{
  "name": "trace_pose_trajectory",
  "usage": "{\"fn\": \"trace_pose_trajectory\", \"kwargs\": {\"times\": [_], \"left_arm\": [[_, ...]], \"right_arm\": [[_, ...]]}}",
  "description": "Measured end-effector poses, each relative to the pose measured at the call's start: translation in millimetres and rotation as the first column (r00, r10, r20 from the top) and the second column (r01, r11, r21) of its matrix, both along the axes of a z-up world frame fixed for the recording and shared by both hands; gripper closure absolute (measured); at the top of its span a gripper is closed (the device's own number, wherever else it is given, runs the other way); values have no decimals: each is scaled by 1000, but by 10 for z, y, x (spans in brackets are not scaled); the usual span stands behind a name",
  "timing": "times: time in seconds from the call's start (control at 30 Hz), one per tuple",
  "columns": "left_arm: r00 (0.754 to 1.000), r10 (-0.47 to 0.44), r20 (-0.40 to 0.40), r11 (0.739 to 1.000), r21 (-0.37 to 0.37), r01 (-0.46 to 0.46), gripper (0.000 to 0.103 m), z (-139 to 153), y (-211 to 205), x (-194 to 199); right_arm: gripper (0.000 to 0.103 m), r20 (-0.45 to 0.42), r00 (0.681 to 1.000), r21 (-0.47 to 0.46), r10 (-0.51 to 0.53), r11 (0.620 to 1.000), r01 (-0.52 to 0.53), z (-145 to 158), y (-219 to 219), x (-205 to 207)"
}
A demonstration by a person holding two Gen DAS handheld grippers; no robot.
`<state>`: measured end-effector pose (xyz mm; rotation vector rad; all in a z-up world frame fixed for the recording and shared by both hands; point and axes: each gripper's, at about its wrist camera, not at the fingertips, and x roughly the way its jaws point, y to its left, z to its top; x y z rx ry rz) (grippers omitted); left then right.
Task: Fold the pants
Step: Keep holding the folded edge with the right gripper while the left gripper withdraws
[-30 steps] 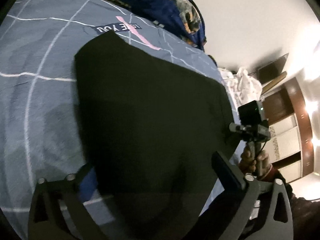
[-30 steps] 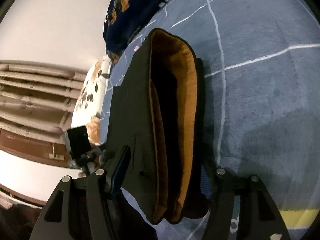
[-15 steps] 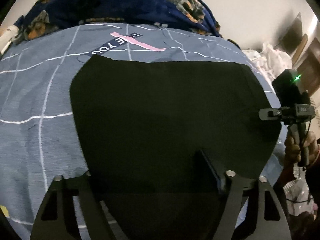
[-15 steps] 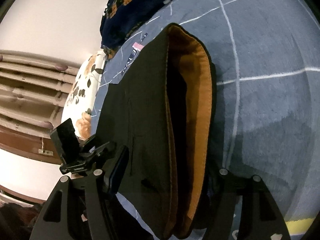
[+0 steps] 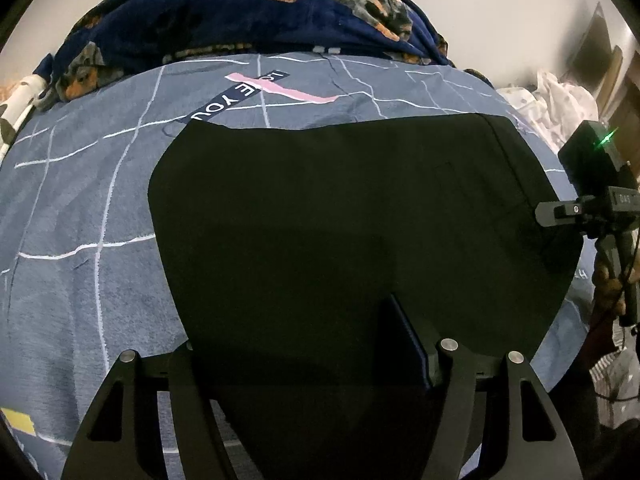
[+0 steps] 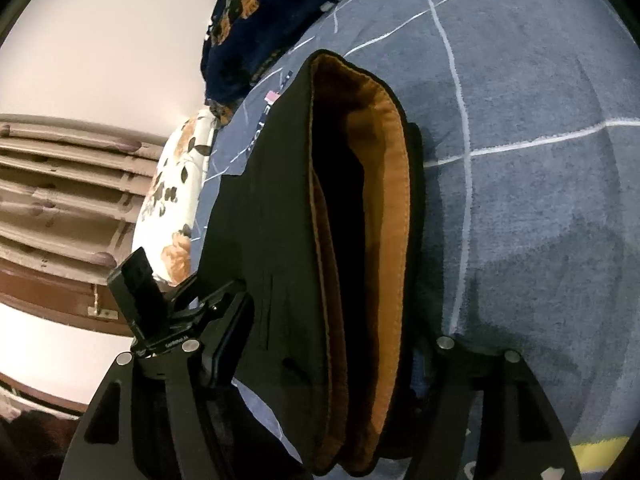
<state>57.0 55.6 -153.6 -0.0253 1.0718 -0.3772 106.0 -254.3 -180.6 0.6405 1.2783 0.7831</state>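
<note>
1. The black pants [image 5: 352, 216] lay folded flat on the bedsheet [image 5: 80, 280].
2. The left gripper [image 5: 304, 344] was closing with the pants' near edge between its jaws.
3. The right gripper [image 6: 332, 360] straddled the orange-lined waistband [image 6: 384, 208]; whether it gripped, I could not tell.

The pants [image 5: 352, 216] are matt black cloth, with a tan, seemingly fleecy lining [image 6: 384, 200]. The bed sheet [image 5: 80, 208] is soft, slightly napped blue-grey cloth. Each claw's fingers [image 5: 404, 340] look like matt black plastic with bright metal screws [image 5: 448, 345].
</note>
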Motion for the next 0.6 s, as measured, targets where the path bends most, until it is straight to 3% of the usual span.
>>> {"fn": "trace_pose_trajectory", "kwargs": {"times": [0.13, 0.2, 0.3, 0.6], "left_arm": [[1000, 0, 2, 1000, 3, 0, 36, 5, -14, 2], [1000, -1, 5, 1000, 8, 1, 36, 6, -14, 0], [1000, -3, 18, 1000, 26, 3, 39, 23, -47, 5], [997, 4, 77, 997, 78, -10, 69, 142, -51, 1]], "right_arm": [[48, 13, 1000, -53, 1, 999, 0, 39, 50, -20], [60, 15, 1000, -80, -3, 997, 5, 34, 43, -21], [66, 7, 1000, -63, -17, 998, 18, -6, 1, -35], [71, -49, 997, 50, -60, 997, 62, -63, -40, -116]]}}
